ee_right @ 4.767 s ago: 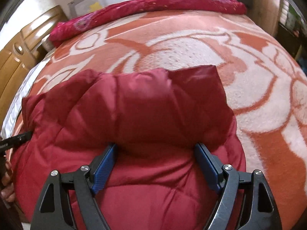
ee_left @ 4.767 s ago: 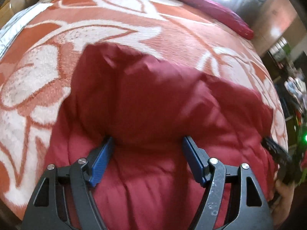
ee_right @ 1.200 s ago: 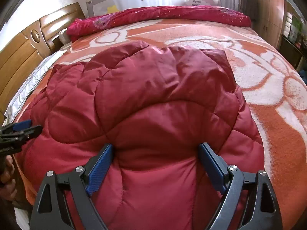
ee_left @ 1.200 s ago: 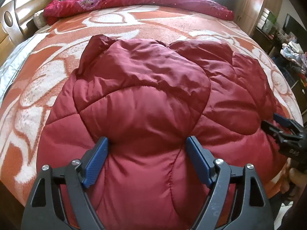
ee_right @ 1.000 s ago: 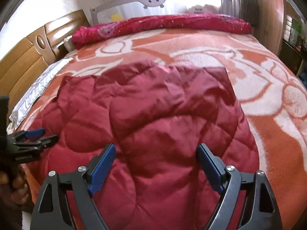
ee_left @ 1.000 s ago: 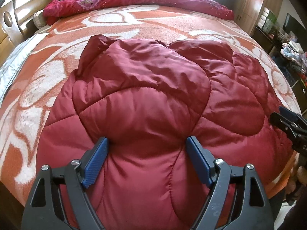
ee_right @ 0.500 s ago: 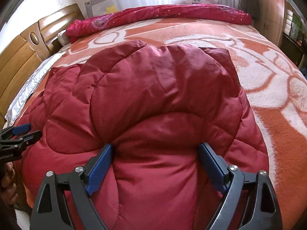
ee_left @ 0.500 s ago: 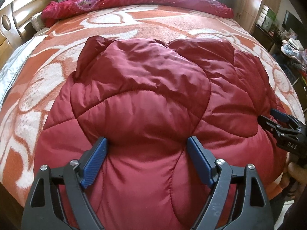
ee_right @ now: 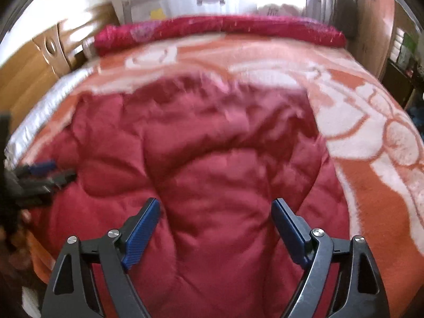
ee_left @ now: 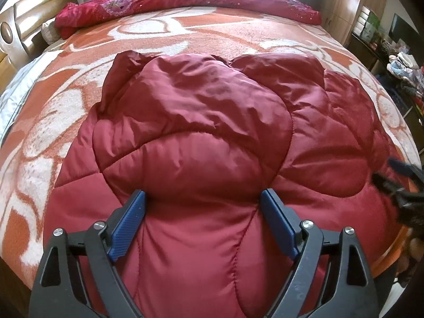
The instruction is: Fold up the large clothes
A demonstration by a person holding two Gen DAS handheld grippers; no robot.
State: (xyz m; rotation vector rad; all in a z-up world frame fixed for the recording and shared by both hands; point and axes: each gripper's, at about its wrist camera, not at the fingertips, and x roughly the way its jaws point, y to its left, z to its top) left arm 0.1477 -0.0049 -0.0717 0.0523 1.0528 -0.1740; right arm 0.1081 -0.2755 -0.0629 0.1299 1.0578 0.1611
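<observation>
A dark red quilted puffer jacket lies folded on the bed, near its front edge. It also fills the right wrist view, blurred. My left gripper is open, its blue pads apart over the jacket's near left part. My right gripper is open above the jacket's near right part. Each gripper shows at the edge of the other's view: the right one and the left one.
The bed has an orange and white patterned blanket. A rolled crimson quilt lies along the far side. A wooden headboard is at the left. Cluttered shelves stand to the right.
The right gripper has lifted and pulled back from the jacket, and its view is blurred by motion. The left gripper has barely moved. The jacket lies as before.
</observation>
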